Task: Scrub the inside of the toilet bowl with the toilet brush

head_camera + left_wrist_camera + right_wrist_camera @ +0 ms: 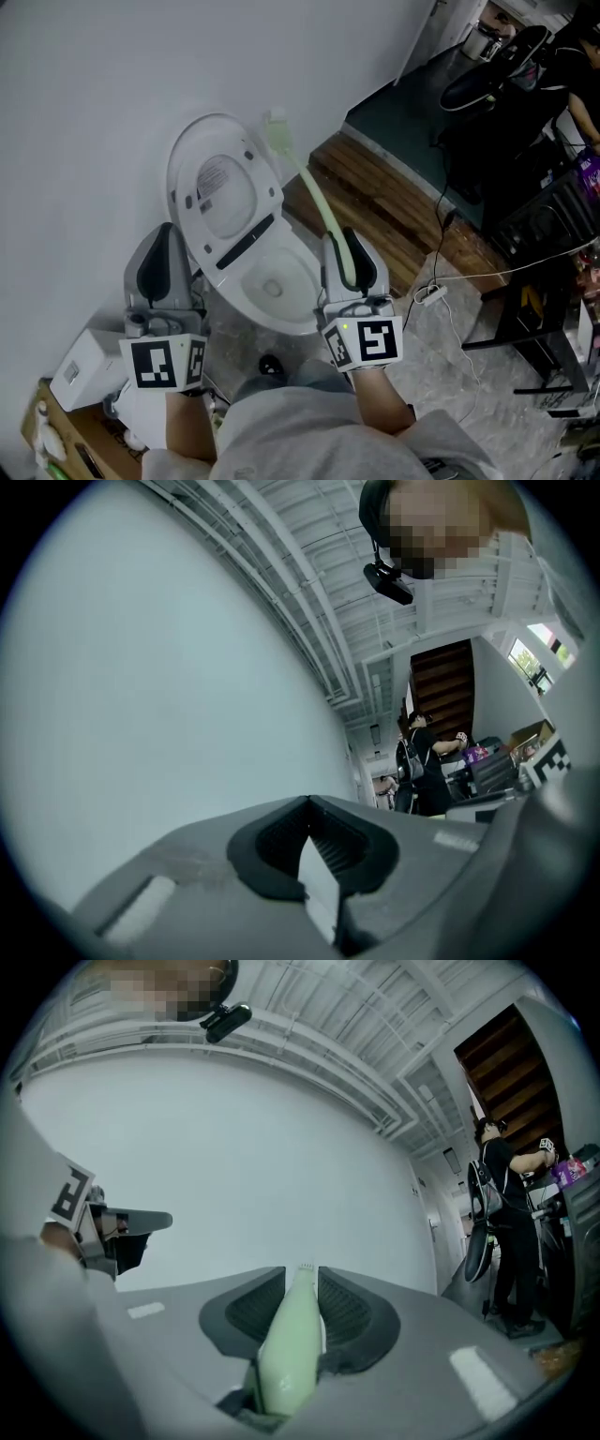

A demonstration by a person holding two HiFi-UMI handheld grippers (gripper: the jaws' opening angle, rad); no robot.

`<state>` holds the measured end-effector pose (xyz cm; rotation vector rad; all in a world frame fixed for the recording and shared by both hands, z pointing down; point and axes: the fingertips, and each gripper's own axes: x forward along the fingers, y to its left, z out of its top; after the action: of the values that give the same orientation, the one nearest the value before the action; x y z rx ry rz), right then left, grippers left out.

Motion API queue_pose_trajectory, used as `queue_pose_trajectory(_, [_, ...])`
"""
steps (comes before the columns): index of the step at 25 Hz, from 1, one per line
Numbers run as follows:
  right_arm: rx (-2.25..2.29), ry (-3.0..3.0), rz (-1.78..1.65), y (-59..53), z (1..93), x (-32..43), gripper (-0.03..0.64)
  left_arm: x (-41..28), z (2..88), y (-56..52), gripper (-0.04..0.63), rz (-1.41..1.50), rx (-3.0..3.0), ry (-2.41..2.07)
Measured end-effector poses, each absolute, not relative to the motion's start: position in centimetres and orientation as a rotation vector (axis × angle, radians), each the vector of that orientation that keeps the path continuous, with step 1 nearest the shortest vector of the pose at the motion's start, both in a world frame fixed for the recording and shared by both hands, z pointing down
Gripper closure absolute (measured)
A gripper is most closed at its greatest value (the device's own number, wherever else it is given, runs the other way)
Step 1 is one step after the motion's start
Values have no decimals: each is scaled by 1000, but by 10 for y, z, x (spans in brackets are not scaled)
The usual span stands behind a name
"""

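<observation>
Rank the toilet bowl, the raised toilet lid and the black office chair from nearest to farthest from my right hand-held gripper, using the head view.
From the right hand-held gripper:
1. Toilet bowl, right beside it on its left.
2. Raised toilet lid, up-left against the wall.
3. Black office chair, far off at top right.

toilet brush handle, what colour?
Pale green. The toilet brush shows best in the right gripper view, clamped in the right gripper.

Workshop hall: toilet (246,272) among loose cables (511,272), bare ceiling trusses (309,592) overhead.
</observation>
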<state>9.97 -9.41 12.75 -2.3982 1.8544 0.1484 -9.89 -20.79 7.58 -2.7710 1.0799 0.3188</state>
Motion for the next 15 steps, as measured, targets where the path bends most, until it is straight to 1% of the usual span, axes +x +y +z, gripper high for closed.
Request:
queue_pose_trajectory(7, [-2464,1902,1,-95,176,96,509,-89,109,-218,592,249,-2839,1052])
queue_pose_trajectory(15, [-2523,1964,-266,-90,254,104,509,-76,146,-219,592,180,-2900,1046])
